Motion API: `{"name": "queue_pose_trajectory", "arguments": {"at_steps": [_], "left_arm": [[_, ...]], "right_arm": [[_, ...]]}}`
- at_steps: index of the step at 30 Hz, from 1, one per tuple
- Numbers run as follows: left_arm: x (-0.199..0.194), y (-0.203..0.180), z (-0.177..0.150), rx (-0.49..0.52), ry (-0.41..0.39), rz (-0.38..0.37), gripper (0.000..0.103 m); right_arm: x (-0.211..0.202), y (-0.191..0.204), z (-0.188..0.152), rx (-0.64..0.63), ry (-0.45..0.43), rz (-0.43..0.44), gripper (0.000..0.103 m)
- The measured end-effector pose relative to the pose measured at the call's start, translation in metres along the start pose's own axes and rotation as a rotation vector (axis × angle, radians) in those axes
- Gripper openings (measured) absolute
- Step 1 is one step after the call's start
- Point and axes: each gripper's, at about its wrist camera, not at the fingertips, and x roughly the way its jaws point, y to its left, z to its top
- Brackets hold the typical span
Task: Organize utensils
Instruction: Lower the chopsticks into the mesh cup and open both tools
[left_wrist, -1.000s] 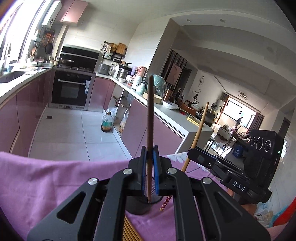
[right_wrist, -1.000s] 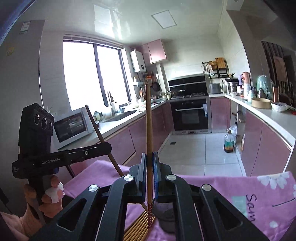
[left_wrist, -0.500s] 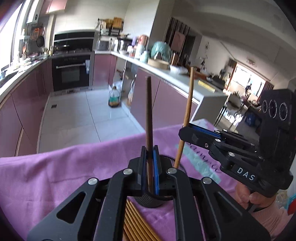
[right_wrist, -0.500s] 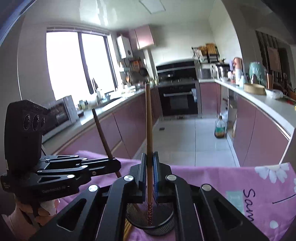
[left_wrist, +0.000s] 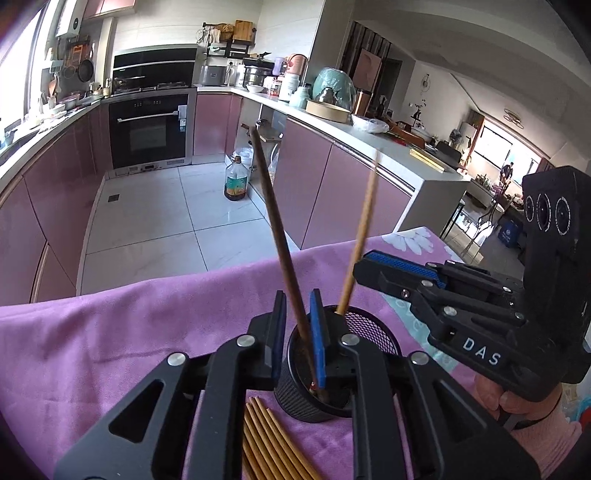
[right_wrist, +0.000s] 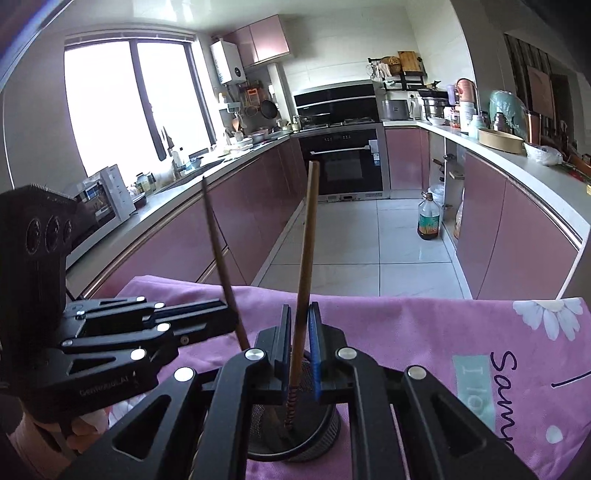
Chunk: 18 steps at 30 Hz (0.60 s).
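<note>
A black mesh holder stands on the purple cloth. My left gripper is open right above it; a dark brown chopstick leans loose between its jaws with its tip in the holder. My right gripper is open too; a light brown chopstick stands loose between its jaws, lower end in the holder. Each view shows the other's stick: the light one and the dark one. The right gripper shows in the left view and the left gripper in the right view.
Several more chopsticks lie side by side on the purple cloth just in front of the holder. The cloth has daisy prints and lettering at the right. Beyond the table edge are the tiled kitchen floor and pink cabinets.
Both grippers came down over the holder and opened. Both chopsticks dropped into it and now lean loose instead of standing clamped upright.
</note>
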Motion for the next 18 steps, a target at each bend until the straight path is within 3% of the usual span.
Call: {"name": "queue_pose_trajectory", "arguments": {"at_steps": [9, 11, 15, 18], "left_arm": [[-0.005, 0.019, -0.014, -0.040, -0.046, 0.035, 0.028], [-0.016, 0.020, -0.021, -0.039, -0.075, 0.047, 0.038], [-0.042, 0.023, -0.035, -0.018, -0.138, 0.081, 0.047], [-0.060, 0.026, -0.051, -0.003, -0.170, 0.120, 0.060]], "right_arm": [[-0.006, -0.002, -0.005, 0.012, -0.033, -0.034, 0.013], [-0.013, -0.002, -0.008, 0.012, -0.052, -0.034, 0.016], [-0.036, 0.008, -0.015, -0.012, -0.095, -0.009, 0.024], [-0.056, 0.019, -0.022, -0.050, -0.132, 0.013, 0.031]]}}
